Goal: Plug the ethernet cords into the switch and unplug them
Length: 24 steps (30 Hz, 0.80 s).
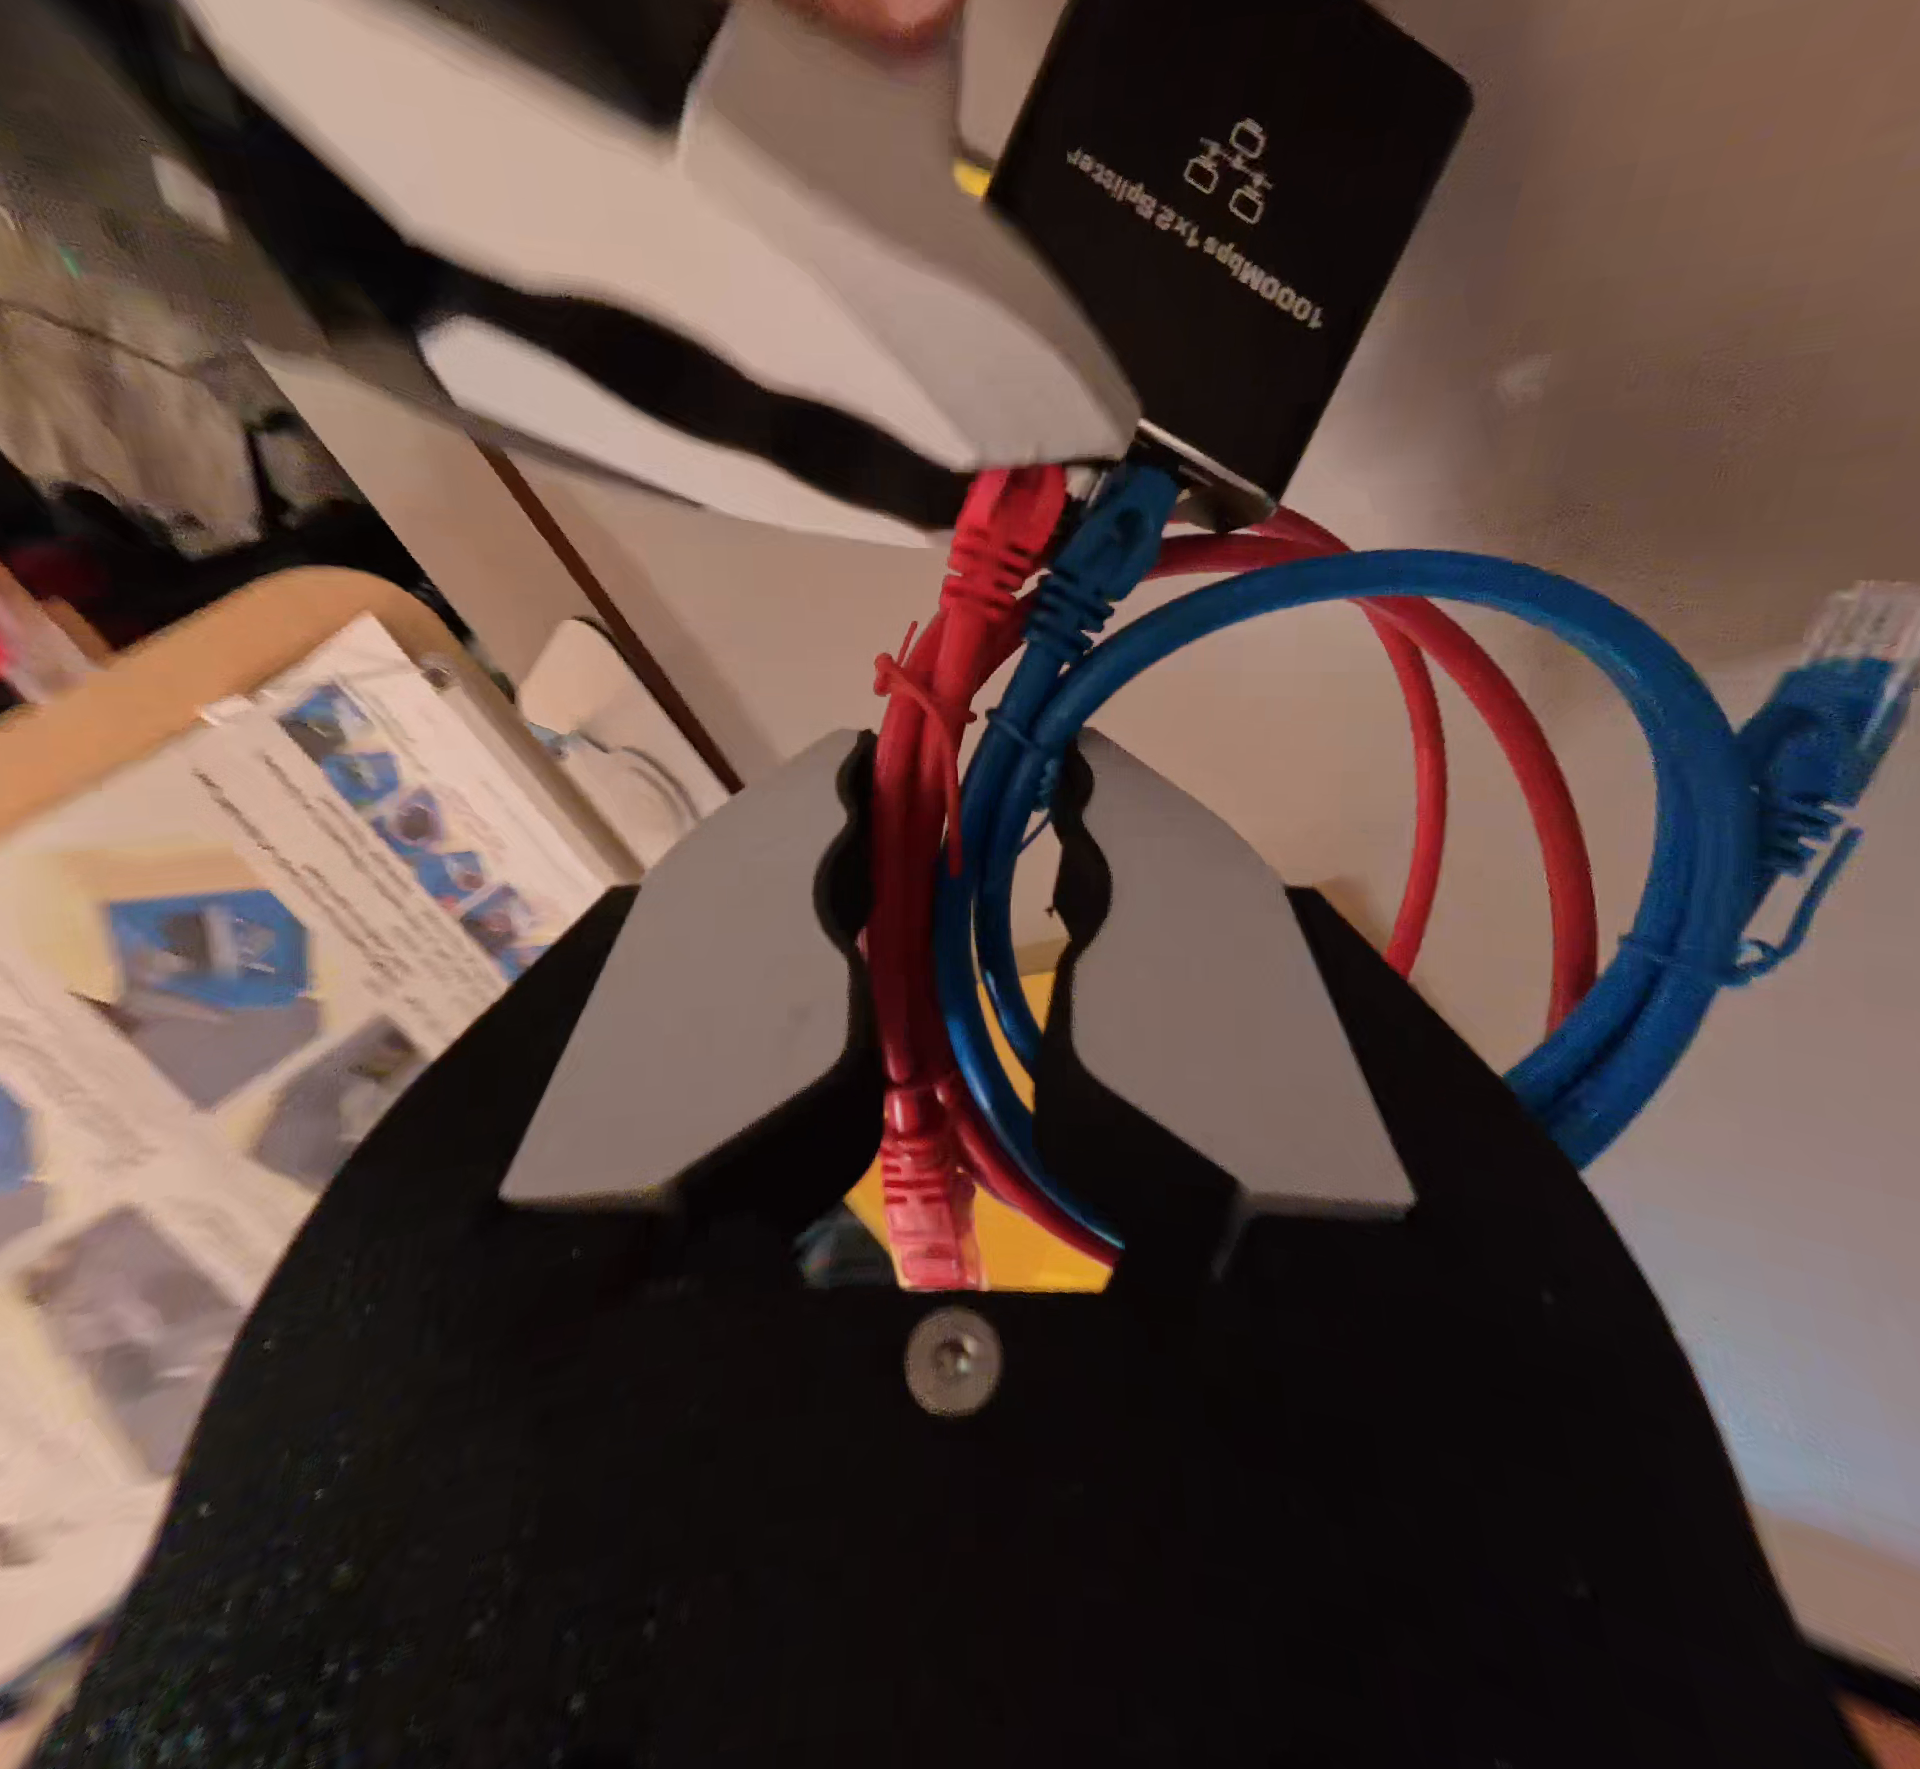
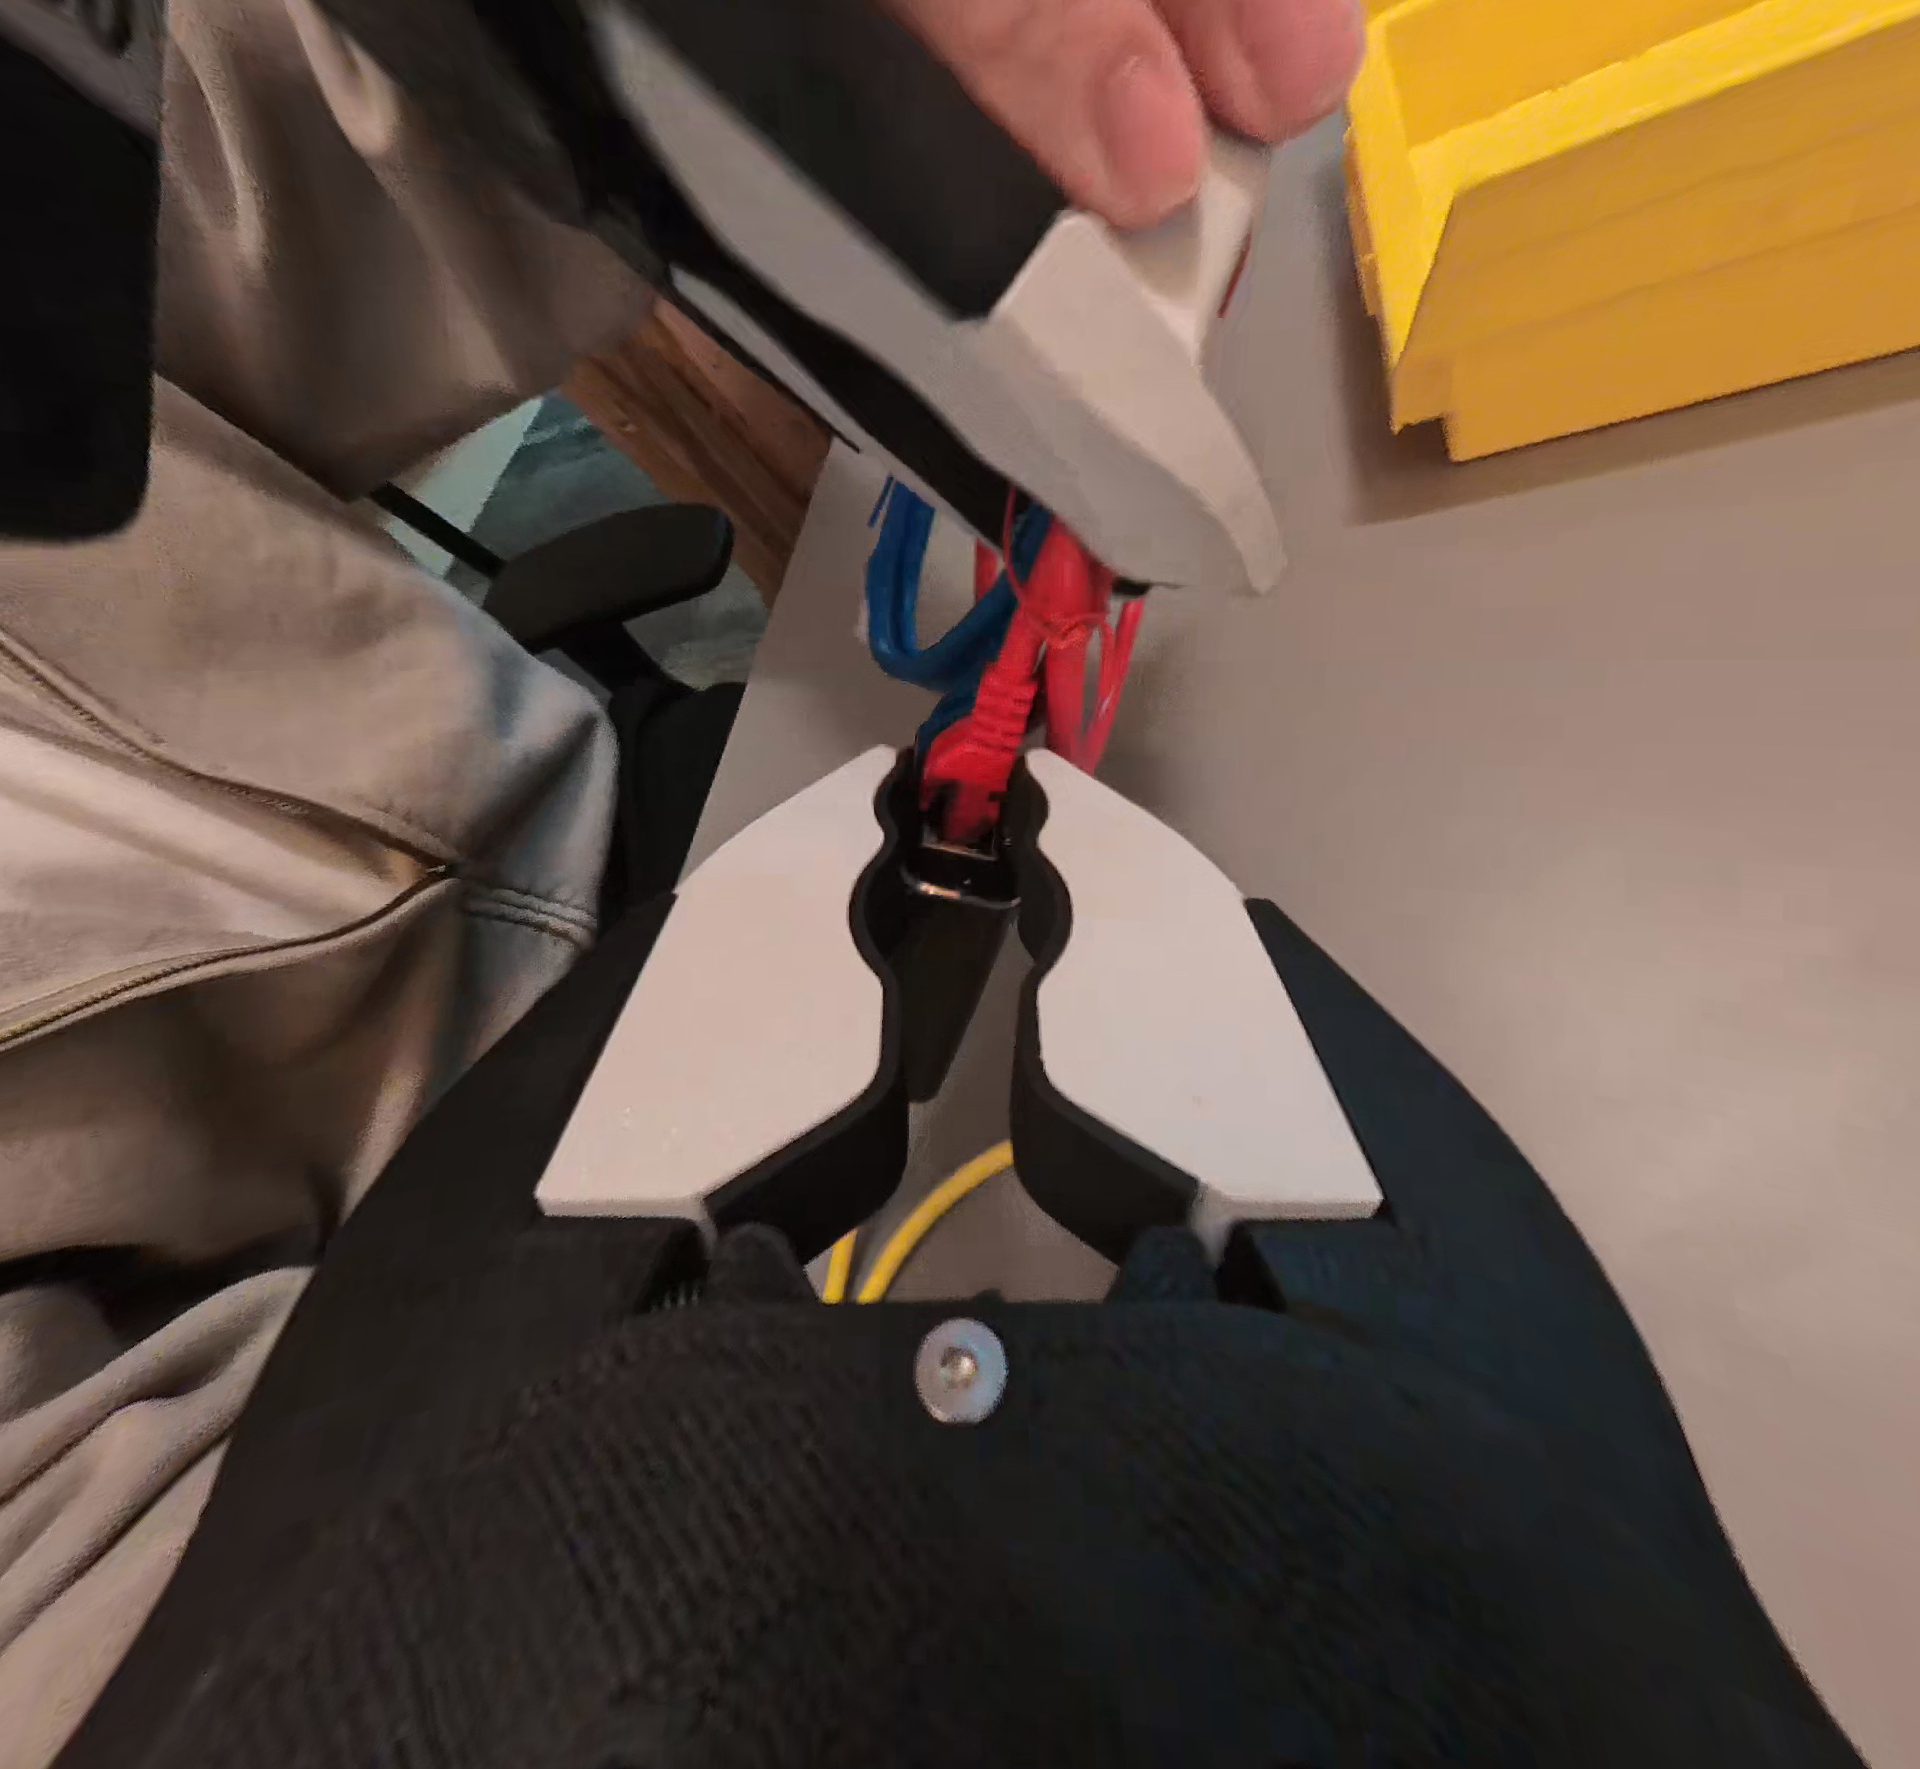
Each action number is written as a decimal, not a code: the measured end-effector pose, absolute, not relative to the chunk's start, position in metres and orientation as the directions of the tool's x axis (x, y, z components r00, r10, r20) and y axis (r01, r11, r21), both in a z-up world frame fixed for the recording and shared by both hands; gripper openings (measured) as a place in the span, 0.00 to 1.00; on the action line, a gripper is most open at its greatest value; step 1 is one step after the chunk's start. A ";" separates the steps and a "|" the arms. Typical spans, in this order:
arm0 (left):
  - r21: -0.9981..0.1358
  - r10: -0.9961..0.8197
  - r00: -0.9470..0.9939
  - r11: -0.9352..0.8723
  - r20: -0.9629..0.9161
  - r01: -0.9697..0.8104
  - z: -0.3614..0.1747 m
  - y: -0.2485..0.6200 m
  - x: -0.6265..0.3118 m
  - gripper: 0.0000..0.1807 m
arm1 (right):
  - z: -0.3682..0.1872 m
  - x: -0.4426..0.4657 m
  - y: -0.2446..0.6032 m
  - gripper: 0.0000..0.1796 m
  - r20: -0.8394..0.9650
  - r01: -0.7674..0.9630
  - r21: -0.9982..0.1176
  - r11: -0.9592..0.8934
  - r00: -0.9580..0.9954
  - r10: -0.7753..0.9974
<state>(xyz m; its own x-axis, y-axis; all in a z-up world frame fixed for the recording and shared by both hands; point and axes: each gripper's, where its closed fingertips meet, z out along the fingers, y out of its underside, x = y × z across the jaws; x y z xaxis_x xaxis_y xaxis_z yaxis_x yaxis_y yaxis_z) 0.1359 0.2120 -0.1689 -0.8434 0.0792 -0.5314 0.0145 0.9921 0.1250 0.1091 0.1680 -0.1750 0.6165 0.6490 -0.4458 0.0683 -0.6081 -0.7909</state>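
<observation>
A: Left gripper [image 1: 961, 763]?
B: Jaws pressed onto the cords [image 1: 914, 888], red strands and blue strands side by side between the pads.

A: Right gripper [image 2: 961, 774]?
B: Jaws pinching the switch [image 2: 951, 950], black, seen edge-on, held off the desk [image 2: 1558, 784].

A: Plugs?
B: Red plug [image 1: 1003, 524] and blue plug [image 1: 1117, 524] side by side at the switch's port end, noses inside. How deep, cannot tell.

A: Rest of the cabling?
B: Blue loop [image 1: 1455, 576] curving out to the right, ending in a free blue plug [image 1: 1870, 639]. Red loop just inside it. Yellow cord [image 2: 935, 1210] on the desk, under the right jaws.

A: Around?
B: Yellow bin [image 2: 1662, 161] at the desk's far side. Leaflet [image 1: 312, 888] with pictures off to the left. Hand [image 2: 1091, 5] on top of the left gripper.
</observation>
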 end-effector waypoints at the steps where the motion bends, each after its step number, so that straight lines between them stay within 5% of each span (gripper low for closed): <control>1: 0.061 0.002 -0.851 0.998 -0.526 -0.036 -0.169 0.214 0.136 0.17 | -0.170 0.113 0.166 0.14 -0.415 0.059 -0.818 -0.572 0.628 0.658; 8: -0.462 -0.632 -0.696 0.758 -0.342 -0.461 -0.163 0.250 0.145 0.16 | -0.083 0.173 0.124 0.25 0.004 0.029 -0.996 -0.084 0.960 0.278; 11: -0.618 -0.787 -0.593 0.553 -0.168 -0.559 -0.166 0.256 0.142 0.16 | -0.070 0.158 0.099 0.21 0.085 0.081 -0.996 0.029 0.978 0.189; 15: -0.731 -0.830 -0.557 0.400 -0.032 -0.554 -0.162 0.240 0.131 0.16 | -0.122 0.133 0.113 0.21 -0.027 0.000 -0.993 -0.120 0.974 0.224; 20: -0.817 -0.838 -0.540 0.252 0.084 -0.519 -0.152 0.210 0.118 0.15 | -0.114 0.137 0.136 0.21 -0.253 -0.289 -0.947 0.143 0.940 0.230; 24: -0.862 -0.827 -0.546 0.175 0.133 -0.476 -0.148 0.193 0.107 0.16 | -0.108 0.148 0.137 0.26 -0.236 -0.270 -0.932 0.240 0.958 0.161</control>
